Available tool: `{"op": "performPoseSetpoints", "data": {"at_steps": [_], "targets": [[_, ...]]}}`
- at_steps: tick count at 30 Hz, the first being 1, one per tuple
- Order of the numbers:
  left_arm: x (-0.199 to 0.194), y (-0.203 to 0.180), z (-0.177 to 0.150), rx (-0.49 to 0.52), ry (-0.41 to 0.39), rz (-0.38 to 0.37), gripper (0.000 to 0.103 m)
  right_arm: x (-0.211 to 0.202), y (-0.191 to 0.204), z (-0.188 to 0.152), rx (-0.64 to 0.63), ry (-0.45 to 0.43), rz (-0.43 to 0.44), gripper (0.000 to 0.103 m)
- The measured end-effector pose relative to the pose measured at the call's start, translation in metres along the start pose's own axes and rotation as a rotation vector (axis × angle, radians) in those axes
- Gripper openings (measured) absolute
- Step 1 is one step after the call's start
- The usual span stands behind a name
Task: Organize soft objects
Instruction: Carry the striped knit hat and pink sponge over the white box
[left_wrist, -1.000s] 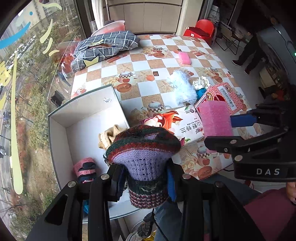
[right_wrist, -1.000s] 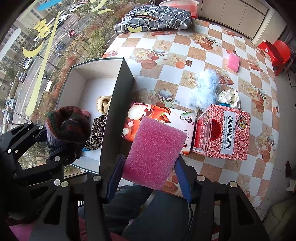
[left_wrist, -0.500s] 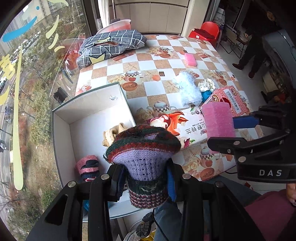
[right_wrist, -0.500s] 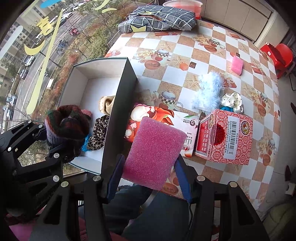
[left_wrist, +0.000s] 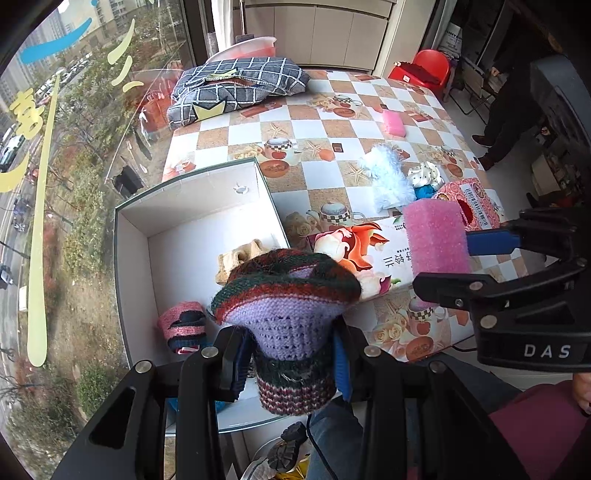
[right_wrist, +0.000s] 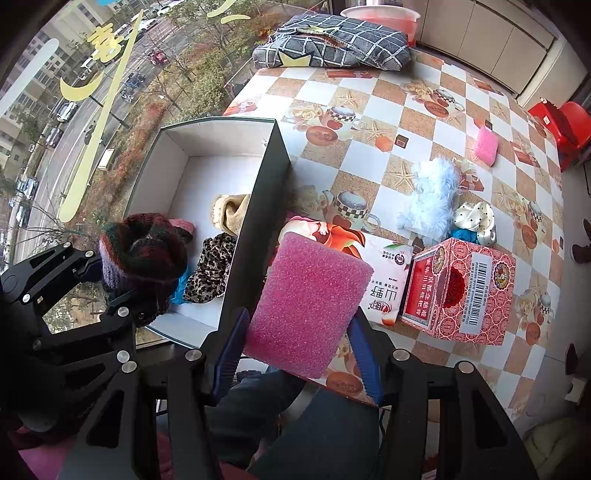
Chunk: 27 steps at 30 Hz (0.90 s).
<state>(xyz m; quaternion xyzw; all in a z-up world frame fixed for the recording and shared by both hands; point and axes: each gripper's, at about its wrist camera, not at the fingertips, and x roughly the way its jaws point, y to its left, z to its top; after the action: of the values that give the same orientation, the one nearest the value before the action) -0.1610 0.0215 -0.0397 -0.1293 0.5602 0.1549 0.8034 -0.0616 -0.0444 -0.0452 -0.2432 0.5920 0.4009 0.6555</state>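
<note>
Tabletop (left_wrist: 369, 99) below two down-tilted, laden grippers

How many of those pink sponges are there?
2: one pink sponge clamped in the right gripper, another small one lying far across the table. Others may be hidden.

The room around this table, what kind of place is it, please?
Probably a home dining corner, high up in an apartment block: a patterned tablecloth, a large window overlooking streets and cars far below, cabinets and a red chair.
</note>
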Motion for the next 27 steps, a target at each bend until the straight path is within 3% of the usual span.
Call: {"op": "performPoseSetpoints", "data": {"at_steps": [27], "targets": [[0.004,0.03,0.0,-0.099,0.004,0.017,0.041,0.006,0.028,0.023,-0.091,0.008,0.001,0.056]]}}
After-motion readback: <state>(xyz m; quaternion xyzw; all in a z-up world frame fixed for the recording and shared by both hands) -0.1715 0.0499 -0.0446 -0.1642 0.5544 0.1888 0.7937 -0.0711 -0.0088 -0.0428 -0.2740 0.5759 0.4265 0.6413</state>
